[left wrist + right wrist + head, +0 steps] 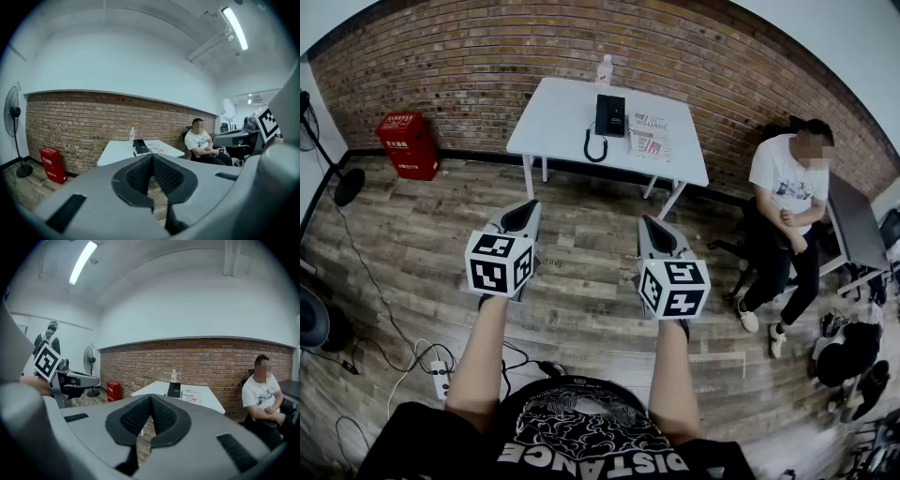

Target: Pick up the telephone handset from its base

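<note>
A black telephone (609, 115) with its handset on the base sits on a white table (562, 117) against the brick wall; a coiled cord (595, 147) hangs off its left side. It also shows small and far off as the telephone (140, 146) in the left gripper view and the telephone (174, 390) in the right gripper view. My left gripper (528, 208) and right gripper (653, 224) are held side by side over the wooden floor, well short of the table. Both have their jaws closed together with nothing between them.
A clear bottle (604, 69) and a printed paper (649, 137) lie on the table beside the phone. A seated person (783, 220) is at the right, next to a grey desk (855, 225). A red box (409, 143) and a standing fan (342, 178) are on the left. Cables and a power strip (441, 379) lie on the floor.
</note>
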`<state>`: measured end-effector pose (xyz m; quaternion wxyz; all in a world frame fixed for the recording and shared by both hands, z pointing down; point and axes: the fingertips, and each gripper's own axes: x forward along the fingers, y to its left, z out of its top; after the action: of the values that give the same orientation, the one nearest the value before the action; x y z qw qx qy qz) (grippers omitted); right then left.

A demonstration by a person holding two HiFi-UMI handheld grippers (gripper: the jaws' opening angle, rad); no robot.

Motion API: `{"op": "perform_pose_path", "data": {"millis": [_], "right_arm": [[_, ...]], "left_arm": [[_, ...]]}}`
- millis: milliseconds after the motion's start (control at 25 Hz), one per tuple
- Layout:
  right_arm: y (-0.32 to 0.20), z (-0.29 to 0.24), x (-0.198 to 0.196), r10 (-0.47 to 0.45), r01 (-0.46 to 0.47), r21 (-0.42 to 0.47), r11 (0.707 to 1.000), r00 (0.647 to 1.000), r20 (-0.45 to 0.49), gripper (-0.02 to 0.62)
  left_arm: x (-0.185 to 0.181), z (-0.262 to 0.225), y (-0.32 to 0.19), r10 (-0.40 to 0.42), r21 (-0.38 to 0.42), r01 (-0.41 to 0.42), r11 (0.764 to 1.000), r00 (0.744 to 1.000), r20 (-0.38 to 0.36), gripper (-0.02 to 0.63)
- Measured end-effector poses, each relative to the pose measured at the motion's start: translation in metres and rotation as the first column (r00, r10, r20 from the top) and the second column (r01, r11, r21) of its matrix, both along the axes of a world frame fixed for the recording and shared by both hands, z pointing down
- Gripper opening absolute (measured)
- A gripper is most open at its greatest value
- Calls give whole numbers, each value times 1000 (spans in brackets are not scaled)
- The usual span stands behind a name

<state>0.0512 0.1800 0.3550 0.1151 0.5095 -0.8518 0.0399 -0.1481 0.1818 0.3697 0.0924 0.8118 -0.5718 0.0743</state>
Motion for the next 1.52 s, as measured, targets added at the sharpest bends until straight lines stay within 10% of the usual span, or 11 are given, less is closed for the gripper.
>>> {"op": "perform_pose_path", "data": {"millis": [800,1520], "right_arm": [[-38,20,-20,-2,2,-25,1000,1000,15,0],[-213,32,31,-50,52,-59,997,998,34,0]], "left_arm": [[-5,15,-45,20,-15,-20,1000,1000,-21,15],[46,25,-215,-22,-65,21,998,1000,-10,112]]}}
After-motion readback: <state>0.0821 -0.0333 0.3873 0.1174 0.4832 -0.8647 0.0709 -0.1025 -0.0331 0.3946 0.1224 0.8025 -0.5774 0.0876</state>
